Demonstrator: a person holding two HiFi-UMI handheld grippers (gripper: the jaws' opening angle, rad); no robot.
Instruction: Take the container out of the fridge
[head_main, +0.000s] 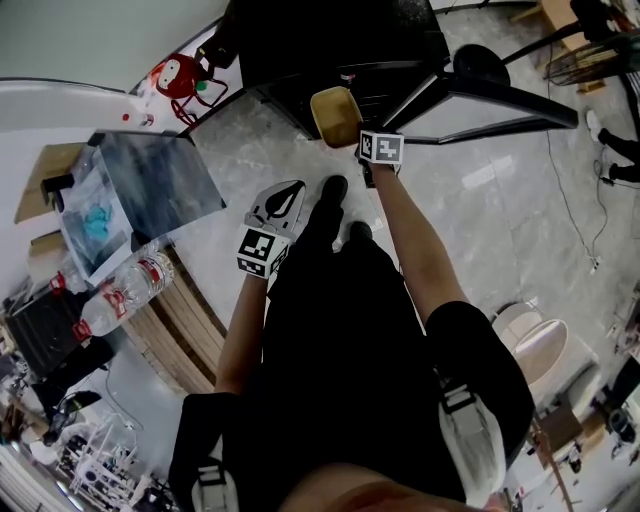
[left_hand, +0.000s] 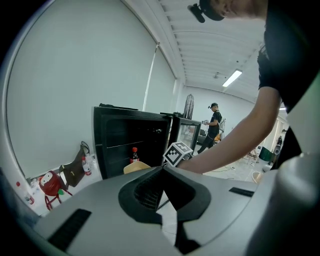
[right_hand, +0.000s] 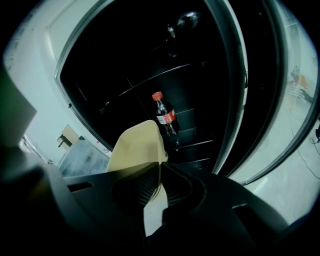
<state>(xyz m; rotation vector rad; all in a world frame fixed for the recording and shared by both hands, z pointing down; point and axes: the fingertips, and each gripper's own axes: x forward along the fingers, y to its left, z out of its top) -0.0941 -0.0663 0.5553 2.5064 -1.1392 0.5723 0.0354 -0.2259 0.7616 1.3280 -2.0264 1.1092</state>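
- Black fridge (head_main: 330, 40) is standing with its door open. Only the two gripper views are looking into its dark shelves (right_hand: 150, 75).
- Beige container (right_hand: 136, 147) is hanging clear of the floor, just in front of the fridge opening. The head view is showing its open top (head_main: 333, 112).
- Right gripper (right_hand: 159, 172) is pinching the container's rim between closed pads.
- Left gripper (left_hand: 162, 170) is hovering beside the right forearm, jaws together and empty.
- Cola bottle (right_hand: 164, 116) is standing upright on a shelf, seen only from the gripper views.
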